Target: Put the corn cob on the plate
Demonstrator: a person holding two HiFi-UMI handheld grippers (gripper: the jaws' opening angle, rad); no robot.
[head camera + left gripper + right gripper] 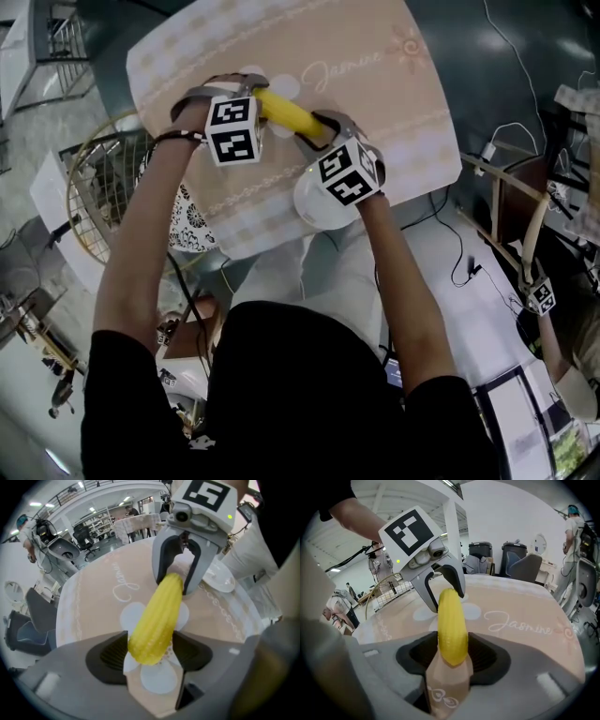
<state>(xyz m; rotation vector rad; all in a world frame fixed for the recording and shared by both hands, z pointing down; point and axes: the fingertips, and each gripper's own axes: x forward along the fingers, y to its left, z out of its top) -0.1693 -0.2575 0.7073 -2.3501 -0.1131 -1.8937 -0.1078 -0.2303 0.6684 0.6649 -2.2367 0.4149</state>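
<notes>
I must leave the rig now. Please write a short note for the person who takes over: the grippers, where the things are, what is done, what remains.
Left gripper: open, jaws astride one end of the corn cob, apparently not clamping it.
Right gripper: open, astride the other end.
Corn cob: seems to lie on the table, not on the plate.
Plate: white, by the near table edge, partly under the right gripper.
Done: both grippers lined up on the cob.
Left: close, lift, set the cob on the plate.

left gripper (151, 654): fingers (108, 656) apart, pointing steeply down | right gripper (452, 657): fingers (416, 657) apart, slanted down
</notes>
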